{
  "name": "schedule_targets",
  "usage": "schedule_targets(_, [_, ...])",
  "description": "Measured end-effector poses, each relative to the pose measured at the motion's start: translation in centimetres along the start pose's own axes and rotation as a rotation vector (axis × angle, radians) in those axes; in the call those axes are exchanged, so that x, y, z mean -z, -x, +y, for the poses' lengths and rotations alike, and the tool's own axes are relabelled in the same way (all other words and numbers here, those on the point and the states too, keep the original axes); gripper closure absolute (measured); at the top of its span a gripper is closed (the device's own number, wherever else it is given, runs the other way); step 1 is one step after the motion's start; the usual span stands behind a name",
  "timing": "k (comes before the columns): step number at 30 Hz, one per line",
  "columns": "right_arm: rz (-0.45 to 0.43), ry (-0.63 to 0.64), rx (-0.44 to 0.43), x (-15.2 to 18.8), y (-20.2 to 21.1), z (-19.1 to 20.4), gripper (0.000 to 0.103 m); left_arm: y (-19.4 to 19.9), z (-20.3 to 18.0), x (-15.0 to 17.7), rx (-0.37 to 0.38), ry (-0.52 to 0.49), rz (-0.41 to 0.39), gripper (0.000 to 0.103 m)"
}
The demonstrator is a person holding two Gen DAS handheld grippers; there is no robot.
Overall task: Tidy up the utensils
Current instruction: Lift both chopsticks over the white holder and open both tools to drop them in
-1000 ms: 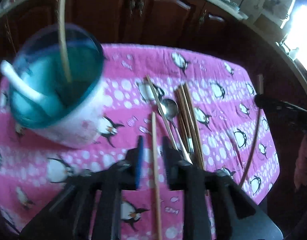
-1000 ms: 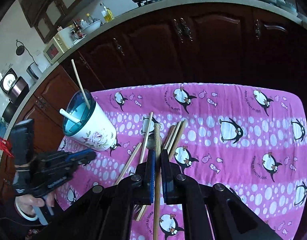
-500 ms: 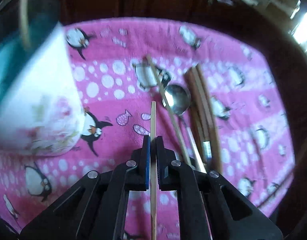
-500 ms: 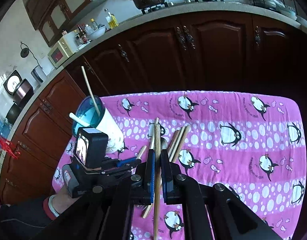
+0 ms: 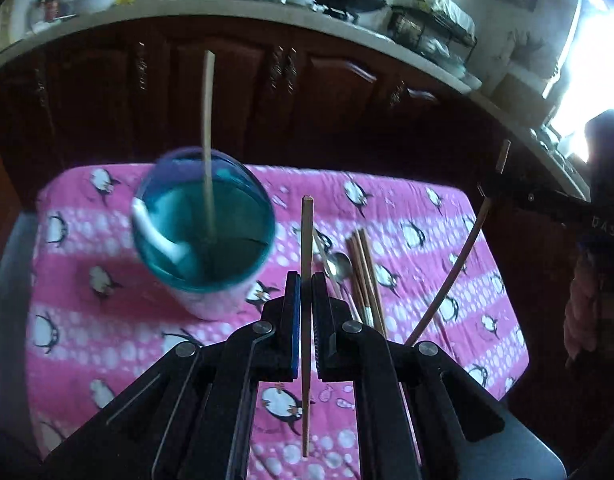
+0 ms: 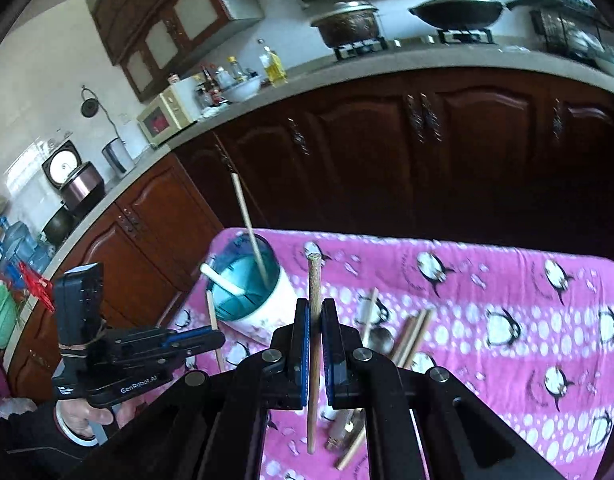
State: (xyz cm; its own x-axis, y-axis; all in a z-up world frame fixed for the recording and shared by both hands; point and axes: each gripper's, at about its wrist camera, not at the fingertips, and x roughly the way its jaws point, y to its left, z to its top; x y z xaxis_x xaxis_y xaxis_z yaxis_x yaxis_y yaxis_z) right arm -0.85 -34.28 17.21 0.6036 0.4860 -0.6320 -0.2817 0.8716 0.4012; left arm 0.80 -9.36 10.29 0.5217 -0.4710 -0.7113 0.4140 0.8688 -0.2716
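In the left wrist view my left gripper [image 5: 303, 282] is shut on a pale wooden chopstick [image 5: 306, 232] and holds it above the pink penguin cloth [image 5: 427, 208]. To its left stands the teal-lined cup [image 5: 203, 224], holding one upright chopstick [image 5: 208, 132] and a white spoon [image 5: 155, 234]. A metal spoon [image 5: 342, 266] and brown chopsticks [image 5: 365, 272] lie on the cloth just beyond the fingers. My right gripper [image 6: 315, 308] is shut on a darker chopstick [image 6: 314, 280], raised right of the cup [image 6: 247, 292]. The left gripper [image 6: 213, 336] shows at the left there.
Dark wooden cabinets [image 6: 427, 152] run close behind the table. The counter above carries a pot [image 6: 347, 24], a wok and bottles. A person's hand [image 6: 83, 416] holds the left gripper's handle. The cloth's right half [image 6: 527, 320] has nothing lying on it.
My left gripper shut on the pale chopstick and lifted it off the cloth. Both hands rose, so more of the cabinets and counter shows. The right gripper kept its chopstick.
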Motion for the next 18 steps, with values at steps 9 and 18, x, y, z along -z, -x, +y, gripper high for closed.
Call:
schedule_targets(9, [-0.046,0.039,-0.026,-2.6,-0.2,2.8,0.098,3.6,1.8,-1.3,-0.031,0.012,-0.079,0.099])
schedule_targets(18, [-0.097,0.079,-0.055,-5.9,0.3,5.1,0.098,8.2,4.0,-5.4,-0.026,0.065,-0.197,0.099])
